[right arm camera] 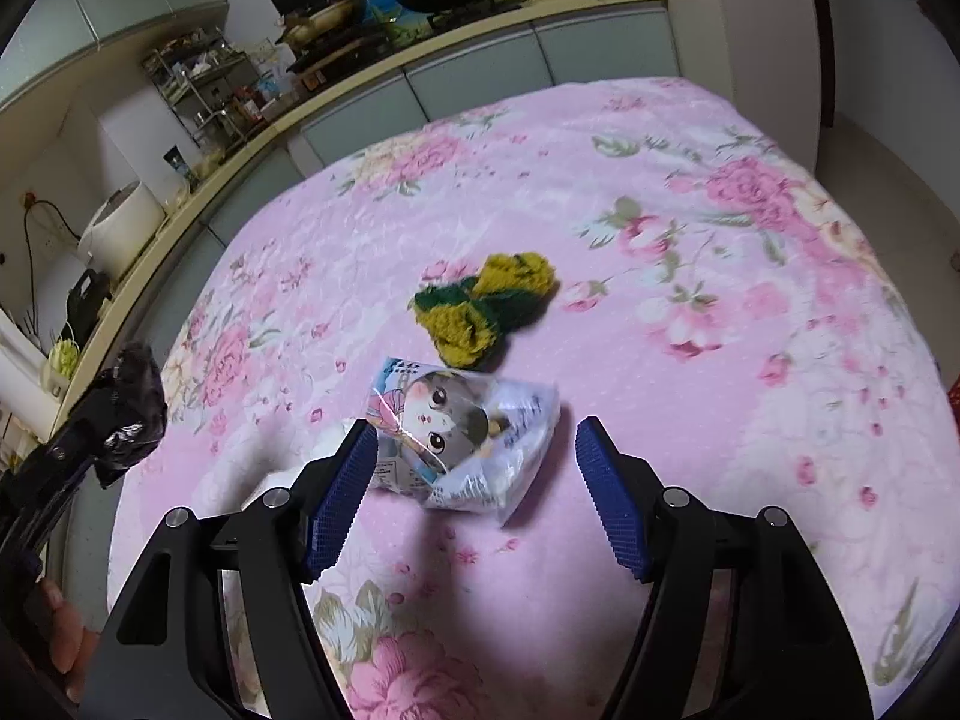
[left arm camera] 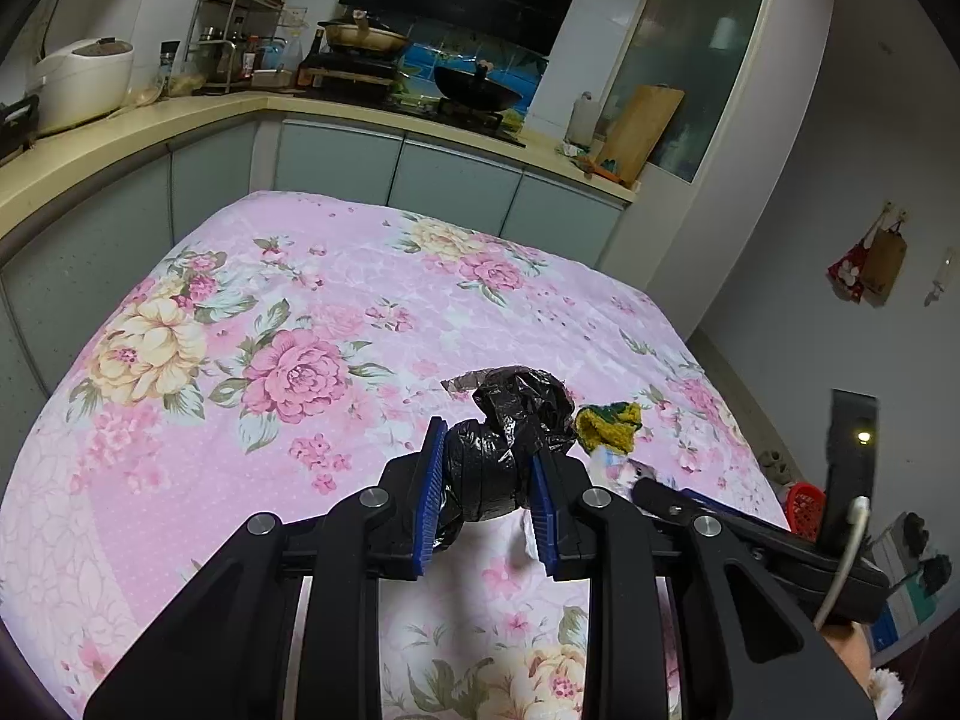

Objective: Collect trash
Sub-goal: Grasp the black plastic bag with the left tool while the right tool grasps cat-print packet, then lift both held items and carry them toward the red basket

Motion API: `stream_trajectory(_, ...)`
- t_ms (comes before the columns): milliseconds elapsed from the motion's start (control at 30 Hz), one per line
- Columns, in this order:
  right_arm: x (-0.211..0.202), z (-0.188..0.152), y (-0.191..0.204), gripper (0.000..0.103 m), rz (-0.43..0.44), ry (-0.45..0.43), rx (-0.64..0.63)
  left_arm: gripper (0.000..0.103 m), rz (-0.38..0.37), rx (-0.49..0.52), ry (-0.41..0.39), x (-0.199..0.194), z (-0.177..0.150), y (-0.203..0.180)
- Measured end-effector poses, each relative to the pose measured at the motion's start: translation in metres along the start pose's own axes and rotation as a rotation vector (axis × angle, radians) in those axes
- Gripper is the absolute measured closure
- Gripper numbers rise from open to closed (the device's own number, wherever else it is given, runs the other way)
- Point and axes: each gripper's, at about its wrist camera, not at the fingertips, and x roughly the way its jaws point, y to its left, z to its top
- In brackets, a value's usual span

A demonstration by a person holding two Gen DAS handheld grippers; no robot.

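Trash lies on the pink flowered cloth (right arm camera: 690, 360) that covers my table. My left gripper (left arm camera: 487, 483) is clamped on a crumpled black plastic bag (left arm camera: 510, 438), lifted clear of the cloth. My right gripper (right arm camera: 474, 498) hangs above a clear snack packet with a cartoon cat face (right arm camera: 462, 438) — its blue pads stand apart, the left one at the packet's edge, the right one well clear. Just beyond the packet rests a yellow and green fuzzy wad (right arm camera: 486, 309), untouched, nearer the kitchen counter (right arm camera: 360, 90).
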Motion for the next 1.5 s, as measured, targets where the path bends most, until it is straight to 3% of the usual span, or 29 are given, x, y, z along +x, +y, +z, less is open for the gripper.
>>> stream_trajectory(100,0.003,-0.001,0.001,0.040,0.012,0.009,0.000,0.079,-0.006,-0.010,0.005,0.002,-0.001,0.003)
stream_trajectory(233,0.001,-0.002,0.004,0.062,0.006,0.001,-0.012,0.079,-0.009,-0.015,0.004,0.002,-0.002,0.004)
stream_trajectory(333,0.000,-0.003,0.002,0.072,0.005,-0.002,-0.013,0.079,-0.009,-0.013,0.004,0.002,-0.002,0.003)
stream_trajectory(567,-0.012,-0.004,0.003,0.080,0.009,-0.034,-0.027,0.079,-0.001,-0.004,0.003,0.000,-0.002,0.000)
stream_trajectory(1500,-0.108,0.012,-0.004,0.083,-0.094,-0.288,-0.096,0.079,-0.030,0.093,-0.053,-0.019,0.005,-0.043)
